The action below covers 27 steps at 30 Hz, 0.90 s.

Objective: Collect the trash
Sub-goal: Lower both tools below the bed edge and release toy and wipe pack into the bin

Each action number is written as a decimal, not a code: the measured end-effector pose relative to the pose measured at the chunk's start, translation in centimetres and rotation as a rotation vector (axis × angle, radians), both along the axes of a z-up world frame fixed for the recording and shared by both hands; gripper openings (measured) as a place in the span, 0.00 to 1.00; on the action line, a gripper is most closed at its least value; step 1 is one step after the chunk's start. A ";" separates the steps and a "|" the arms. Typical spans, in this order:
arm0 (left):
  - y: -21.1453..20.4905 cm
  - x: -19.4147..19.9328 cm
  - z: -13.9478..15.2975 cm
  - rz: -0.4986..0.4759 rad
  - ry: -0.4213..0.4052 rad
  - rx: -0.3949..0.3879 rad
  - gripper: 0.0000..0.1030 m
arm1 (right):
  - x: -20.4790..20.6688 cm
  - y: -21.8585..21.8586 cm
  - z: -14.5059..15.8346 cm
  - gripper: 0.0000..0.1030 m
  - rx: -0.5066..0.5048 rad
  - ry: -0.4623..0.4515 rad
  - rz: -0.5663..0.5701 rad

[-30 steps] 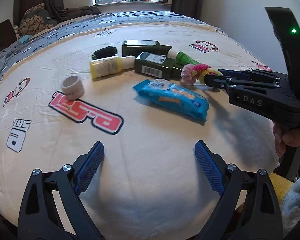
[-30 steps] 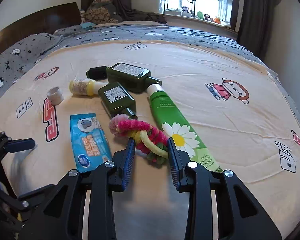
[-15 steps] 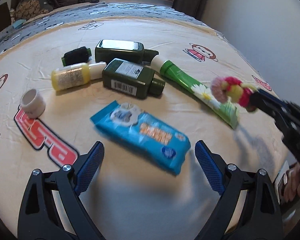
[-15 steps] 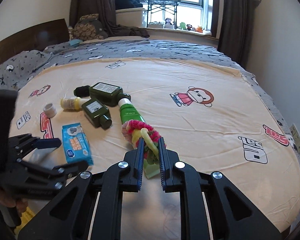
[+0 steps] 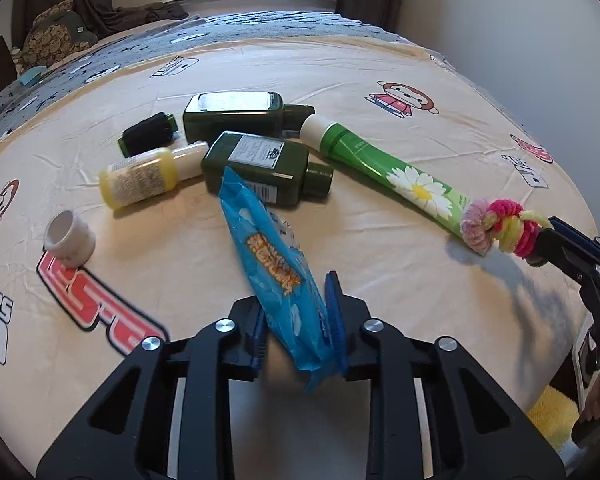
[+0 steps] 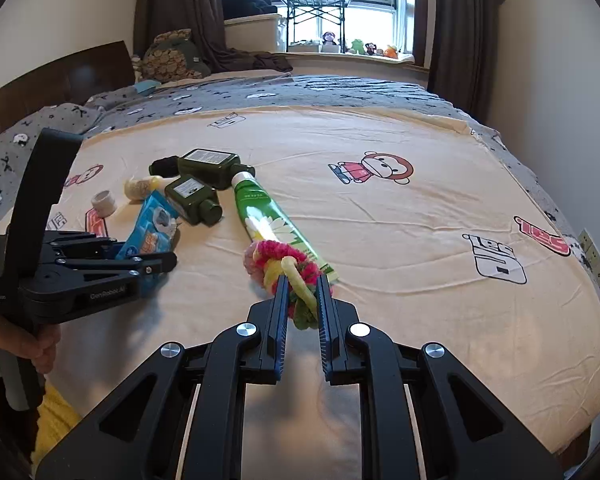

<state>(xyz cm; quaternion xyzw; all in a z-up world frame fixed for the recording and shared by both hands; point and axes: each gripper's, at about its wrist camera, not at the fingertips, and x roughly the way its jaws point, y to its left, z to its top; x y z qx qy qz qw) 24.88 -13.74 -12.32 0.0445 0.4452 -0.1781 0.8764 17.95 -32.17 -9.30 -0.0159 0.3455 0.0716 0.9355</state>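
From the left wrist I see my left gripper (image 5: 298, 320), its jaws just closed, pinching the blue wipes packet (image 5: 272, 268) on the bed (image 5: 380, 64).

From the right wrist, my right gripper (image 6: 302, 298) clamps the pink-and-yellow fuzzy ring (image 6: 284, 264) above the sheet.

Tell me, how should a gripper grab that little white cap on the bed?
Come from above and pinch the white cap across its round wall. It stands open end up, alone on the sheet, with free room on all sides, so the fingers can likely straddle it without bumping the yellow bottle.
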 end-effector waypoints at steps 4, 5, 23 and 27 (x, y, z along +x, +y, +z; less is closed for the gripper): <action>1.2 -2.7 0.7 -0.017 -0.039 0.005 0.19 | -1.6 0.6 0.2 0.14 0.005 -0.010 0.010; 1.5 -3.7 1.0 -0.023 -0.059 0.014 0.19 | -2.2 0.9 0.4 0.14 0.005 -0.014 0.015; 5.8 -20.3 2.0 -0.153 -0.118 -0.035 0.18 | -14.6 4.8 0.2 0.14 0.007 0.056 0.106; 5.7 -22.2 -0.6 -0.156 -0.064 -0.033 0.18 | -16.3 5.1 -1.5 0.15 0.005 0.110 0.098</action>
